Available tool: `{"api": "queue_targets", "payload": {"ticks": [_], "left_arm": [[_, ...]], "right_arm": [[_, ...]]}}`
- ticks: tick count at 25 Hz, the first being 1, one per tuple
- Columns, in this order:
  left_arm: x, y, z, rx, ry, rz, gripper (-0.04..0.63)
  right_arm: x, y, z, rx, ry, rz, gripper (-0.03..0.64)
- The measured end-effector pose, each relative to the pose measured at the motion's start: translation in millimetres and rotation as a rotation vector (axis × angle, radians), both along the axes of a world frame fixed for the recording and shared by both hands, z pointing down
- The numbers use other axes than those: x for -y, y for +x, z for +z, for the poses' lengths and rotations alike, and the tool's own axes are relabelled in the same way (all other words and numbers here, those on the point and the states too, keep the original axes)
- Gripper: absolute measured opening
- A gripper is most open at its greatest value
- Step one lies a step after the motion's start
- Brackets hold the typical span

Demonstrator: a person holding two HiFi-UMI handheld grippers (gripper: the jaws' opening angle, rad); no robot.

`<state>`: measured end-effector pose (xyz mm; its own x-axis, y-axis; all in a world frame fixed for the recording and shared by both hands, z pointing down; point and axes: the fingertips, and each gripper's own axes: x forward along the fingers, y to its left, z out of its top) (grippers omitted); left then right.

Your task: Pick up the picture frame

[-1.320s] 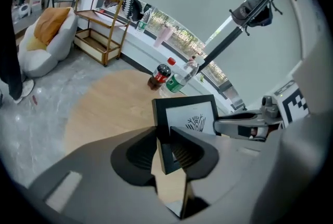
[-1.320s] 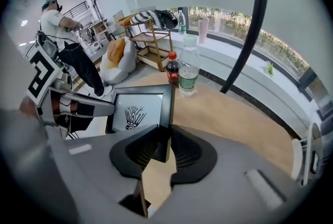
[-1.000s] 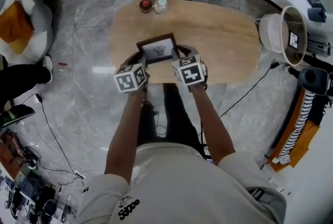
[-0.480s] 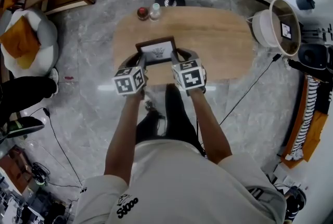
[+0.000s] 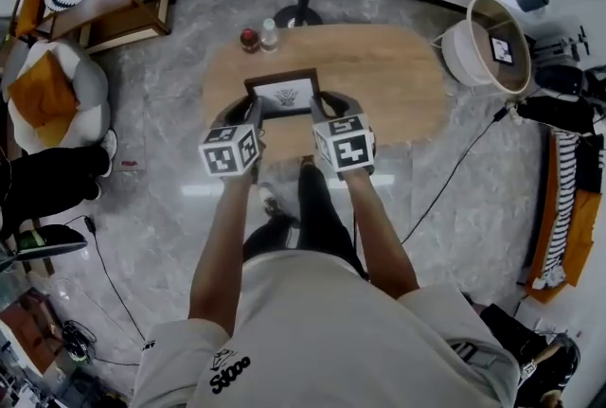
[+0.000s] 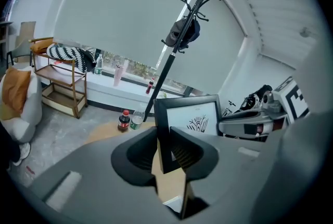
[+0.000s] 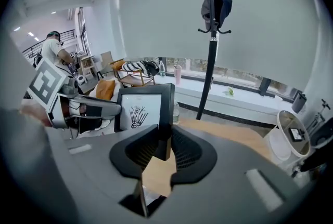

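A black rectangular picture frame with a white print is held up above an oval light-wood table. The left gripper is clamped on its left edge and the right gripper on its right edge.

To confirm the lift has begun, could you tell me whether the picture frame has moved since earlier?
Yes: the picture frame has risen toward the camera, now larger against the wooden table beneath it.

- Head view: from overhead, steeply down onto the desk.
- Left gripper view: close behind its jaws, facing across the desk toward the coat stand.
- Right gripper view: likewise; all three views share the picture frame.
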<state>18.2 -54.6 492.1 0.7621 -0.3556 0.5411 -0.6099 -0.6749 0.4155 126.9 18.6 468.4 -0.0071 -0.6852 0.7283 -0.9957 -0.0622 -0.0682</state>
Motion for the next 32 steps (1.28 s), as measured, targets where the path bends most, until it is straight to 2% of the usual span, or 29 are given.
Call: {"api": "queue_targets", "payload": {"ticks": [9, 17, 25, 32], "left_arm": [[-29, 10, -66, -0.045, 0.119, 0.061, 0.084], [-40, 8, -138, -0.094, 0.262, 0.093, 0.084], [-52, -5, -198, -0.141, 0.393, 0.084, 0.084], [-50, -33, -242, -0.178, 0.481, 0.050, 0.083]], "right_arm": [[-37, 5, -59, -0.027, 0.103, 0.060, 0.081], [-53, 2, -123, -0.072, 0.216, 0.078, 0.081], [-64, -11, -176, -0.105, 0.326, 0.066, 0.081], [-60, -37, -215, -0.126, 0.399, 0.049, 0.081]]}}
